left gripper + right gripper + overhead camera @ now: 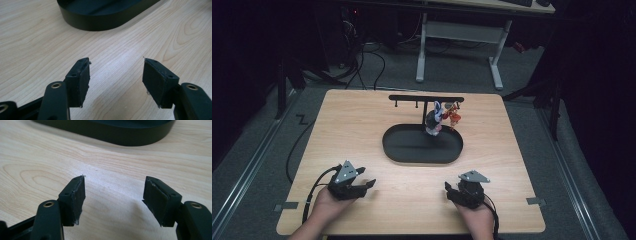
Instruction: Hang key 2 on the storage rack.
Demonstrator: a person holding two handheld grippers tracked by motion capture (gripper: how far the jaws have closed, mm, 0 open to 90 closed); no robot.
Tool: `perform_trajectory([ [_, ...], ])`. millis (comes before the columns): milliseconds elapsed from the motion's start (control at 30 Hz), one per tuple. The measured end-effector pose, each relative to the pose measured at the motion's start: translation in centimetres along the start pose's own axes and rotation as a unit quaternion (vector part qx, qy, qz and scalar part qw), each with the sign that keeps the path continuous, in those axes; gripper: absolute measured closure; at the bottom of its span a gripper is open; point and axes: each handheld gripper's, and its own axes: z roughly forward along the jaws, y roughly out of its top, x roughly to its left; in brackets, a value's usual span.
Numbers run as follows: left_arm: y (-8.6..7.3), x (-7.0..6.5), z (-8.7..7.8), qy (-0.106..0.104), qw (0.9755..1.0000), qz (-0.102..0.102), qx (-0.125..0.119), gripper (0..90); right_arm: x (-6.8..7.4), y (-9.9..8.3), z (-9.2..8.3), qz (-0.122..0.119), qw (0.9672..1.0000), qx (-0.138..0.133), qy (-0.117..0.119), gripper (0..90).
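A black oval tray [412,150] sits mid-table, with a black T-shaped hanging stand [426,99] rising from its back edge. Two small figures hang from the stand's right side: a white and purple one [434,121] and a red and orange one [453,117]. My left gripper [368,186] rests near the table's front left, open, with bare wood between its pads [80,78]. My right gripper [449,191] rests near the front right, also open with nothing in it. The tray's dark rim [100,21] lies ahead of the left gripper, and the rim [120,135] ahead of the right.
The light wooden table [362,125] stands on grey carpet. A white-legged desk [462,30] stands behind it, with cables on the floor. Small grey tape marks [286,205] sit at the table's front corners.
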Motion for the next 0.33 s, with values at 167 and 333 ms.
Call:
perform_trajectory([
  [167, -0.1, -0.2, 0.1, -0.003, 1.0, 0.0, 0.005, 38.8, -0.5, -0.7, -1.5, 0.006, 0.9997, -0.024, 0.001, 35.4],
  [333, -0.3, -0.4, -0.1, -0.001, 1.0, -0.002, 0.006, 38.5, -1.6, -0.8, -1.8, 0.037, 0.9986, -0.036, 0.004, 34.0],
])
